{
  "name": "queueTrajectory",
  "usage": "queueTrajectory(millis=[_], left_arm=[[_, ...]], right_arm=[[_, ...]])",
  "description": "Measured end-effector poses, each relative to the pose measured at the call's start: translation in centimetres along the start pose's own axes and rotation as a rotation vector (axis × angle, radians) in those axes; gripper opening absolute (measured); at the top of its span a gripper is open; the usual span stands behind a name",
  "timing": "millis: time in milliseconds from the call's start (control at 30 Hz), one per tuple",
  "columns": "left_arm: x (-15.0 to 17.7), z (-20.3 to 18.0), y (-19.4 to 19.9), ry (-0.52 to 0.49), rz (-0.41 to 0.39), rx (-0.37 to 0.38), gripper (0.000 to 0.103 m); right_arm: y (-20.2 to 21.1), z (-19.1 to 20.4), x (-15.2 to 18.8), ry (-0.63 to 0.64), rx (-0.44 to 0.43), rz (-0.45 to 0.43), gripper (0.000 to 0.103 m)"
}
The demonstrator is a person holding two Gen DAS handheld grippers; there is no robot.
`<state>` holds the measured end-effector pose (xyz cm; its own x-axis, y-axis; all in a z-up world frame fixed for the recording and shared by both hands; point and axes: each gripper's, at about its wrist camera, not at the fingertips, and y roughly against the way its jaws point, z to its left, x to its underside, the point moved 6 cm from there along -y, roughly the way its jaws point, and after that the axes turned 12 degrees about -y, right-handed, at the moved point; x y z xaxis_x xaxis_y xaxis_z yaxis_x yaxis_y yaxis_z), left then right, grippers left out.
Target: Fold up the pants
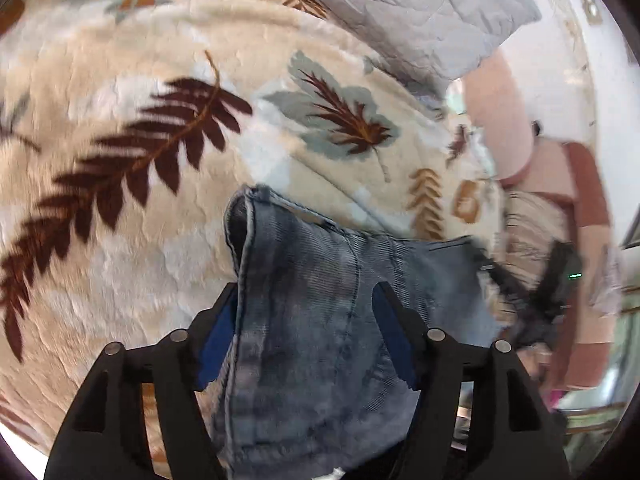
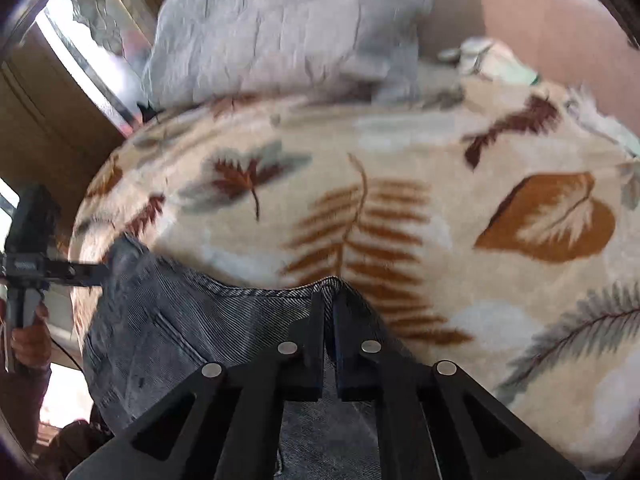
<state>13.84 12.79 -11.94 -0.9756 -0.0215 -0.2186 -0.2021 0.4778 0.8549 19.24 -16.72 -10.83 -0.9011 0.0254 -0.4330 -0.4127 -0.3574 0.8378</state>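
Faded blue denim pants hang above a cream blanket with leaf prints. In the left wrist view my left gripper has its jaws wide apart, with a thick bunch of denim filling the gap between the blue pads. In the right wrist view my right gripper is shut on the hem edge of the pants, which stretch left toward the other gripper. The right gripper also shows blurred at the right of the left wrist view.
A grey quilted pillow lies at the far end of the blanket. A pink wall or headboard is behind it. A window and wooden frame are at the left of the bed.
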Motion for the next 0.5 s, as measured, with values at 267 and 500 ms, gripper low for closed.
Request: queueTrajectory(millis=[267,500], left_arm=[[0.1,-0.1,1.2,0.018,-0.002,-0.074,0.049],[7.9,-1.6,6.2,0.021,-0.057,0.073,0.066]], right_arm=[[-1.3,-3.4,1.5,-0.176,0.1,0.009,0.01],[7.9,-2.0,7.4,-0.221,-0.082,-0.051,0.033]])
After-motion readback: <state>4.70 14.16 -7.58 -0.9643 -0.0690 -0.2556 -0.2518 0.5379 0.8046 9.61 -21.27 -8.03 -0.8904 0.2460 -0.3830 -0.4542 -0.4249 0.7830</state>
